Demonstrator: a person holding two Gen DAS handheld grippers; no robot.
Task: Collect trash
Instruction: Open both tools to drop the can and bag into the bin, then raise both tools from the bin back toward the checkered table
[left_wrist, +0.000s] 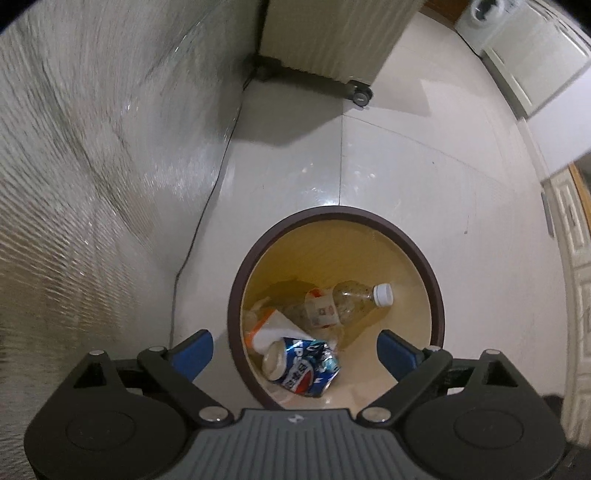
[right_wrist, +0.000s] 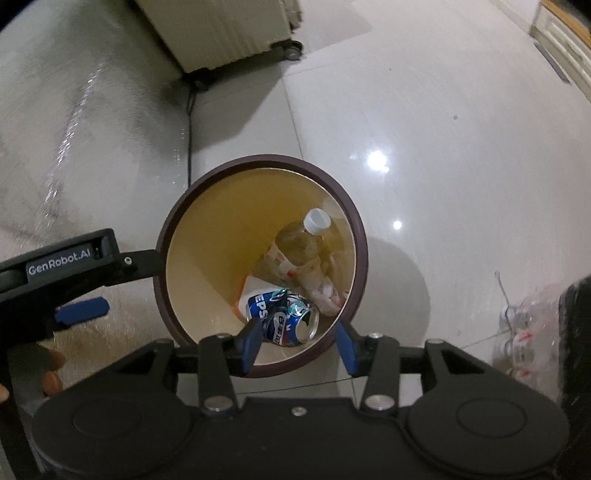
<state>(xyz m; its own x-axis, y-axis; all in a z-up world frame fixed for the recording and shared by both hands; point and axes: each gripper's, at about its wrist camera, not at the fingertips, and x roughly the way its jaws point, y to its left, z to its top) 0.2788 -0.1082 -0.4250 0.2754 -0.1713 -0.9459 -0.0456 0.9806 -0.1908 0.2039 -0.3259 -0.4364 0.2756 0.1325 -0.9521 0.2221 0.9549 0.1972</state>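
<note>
A round bin with a dark brown rim stands on the pale tiled floor. Inside lie a crushed blue Pepsi can, a clear plastic bottle with a white cap and a white and orange packet. My left gripper hangs above the bin's near side, its jaws wide open and empty. My right gripper points down over the bin's near rim, its jaws partly open with nothing between them. The can lies below them in the bin.
A cream ribbed case on wheels stands beyond the bin. A black cable runs along the shiny wall on the left. Crumpled clear plastic lies on the floor at right. A person's fingers show at lower left.
</note>
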